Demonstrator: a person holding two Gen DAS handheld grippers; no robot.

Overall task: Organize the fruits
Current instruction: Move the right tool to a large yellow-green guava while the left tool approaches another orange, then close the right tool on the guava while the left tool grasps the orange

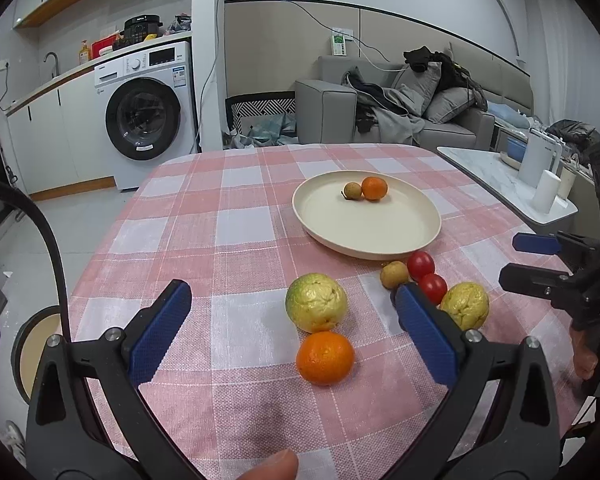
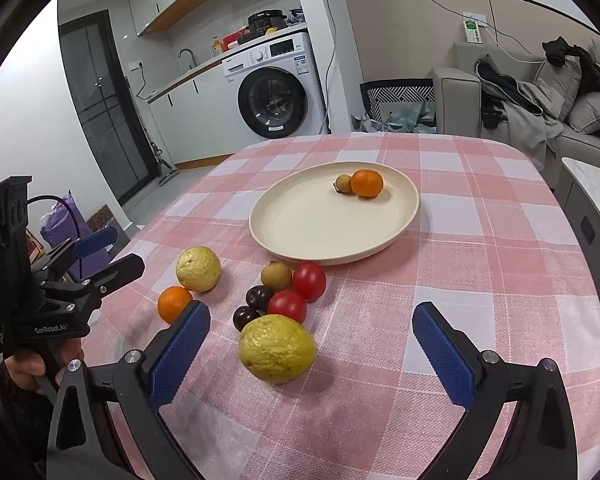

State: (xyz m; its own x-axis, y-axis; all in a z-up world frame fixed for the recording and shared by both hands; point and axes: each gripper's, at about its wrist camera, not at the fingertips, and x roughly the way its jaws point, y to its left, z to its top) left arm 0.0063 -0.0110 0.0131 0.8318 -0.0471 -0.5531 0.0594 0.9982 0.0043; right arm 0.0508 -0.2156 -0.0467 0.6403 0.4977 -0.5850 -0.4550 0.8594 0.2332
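Note:
A cream plate (image 1: pixel 380 236) (image 2: pixel 300 236) on the pink checked tablecloth holds an orange (image 1: pixel 374 188) (image 2: pixel 366 183) and a small brown longan (image 1: pixel 352 191) (image 2: pixel 343 183). Loose on the cloth in front of it lie two yellow-green guavas (image 1: pixel 316 302) (image 2: pixel 276 347), another guava (image 1: pixel 464 305) (image 2: pixel 198 268), an orange (image 1: pixel 325 357) (image 2: pixel 174 303), two red tomatoes (image 1: pixel 420 265) (image 2: pixel 309 281), a longan (image 1: pixel 394 274) (image 2: pixel 275 275) and two dark plums (image 2: pixel 259 297). My left gripper (image 1: pixel 291 320) is open above the near guava and orange. My right gripper (image 2: pixel 312 340) is open around the nearest guava, not touching it.
The round table (image 1: pixel 219 240) drops off at its left and near edges. A white side table (image 1: pixel 500 176) with a jug and cups stands to the right. A grey sofa (image 1: pixel 400 108) and a washing machine (image 1: pixel 147 116) are behind.

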